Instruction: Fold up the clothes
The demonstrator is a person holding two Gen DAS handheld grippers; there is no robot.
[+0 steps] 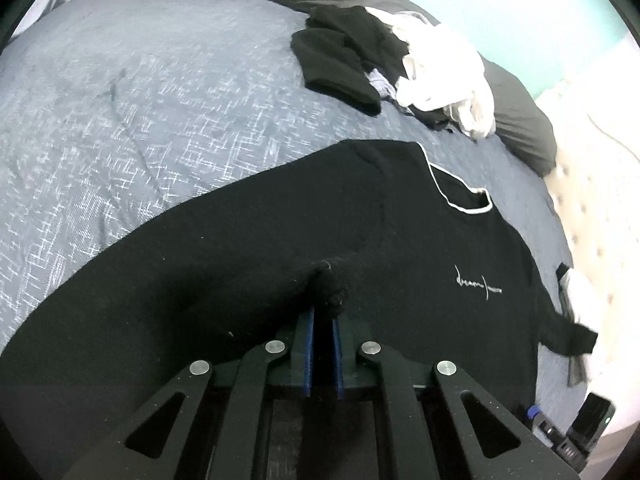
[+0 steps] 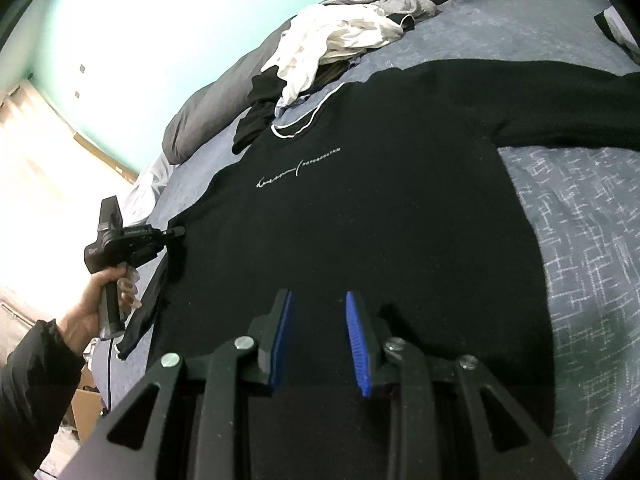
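Note:
A black sweatshirt (image 1: 400, 240) with a white-trimmed collar and a small white chest logo lies spread front-up on the bed. My left gripper (image 1: 323, 312) is shut on a pinched-up bunch of its black fabric (image 1: 328, 284). In the right wrist view the same sweatshirt (image 2: 400, 200) fills the middle. There the left gripper (image 2: 178, 232), held by a hand (image 2: 88, 308), sits at the garment's left edge, where a sleeve (image 2: 140, 312) hangs over the bedside. My right gripper (image 2: 318, 296) hovers open above the lower body of the sweatshirt, with nothing between its blue pads.
A grey-blue patterned bedspread (image 1: 160, 100) covers the bed. Beyond the collar lies a pile of black and white clothes (image 1: 400, 68) (image 2: 328, 44), with a dark grey duvet (image 2: 208, 112) behind it. The bed's edge drops off at the left of the right wrist view.

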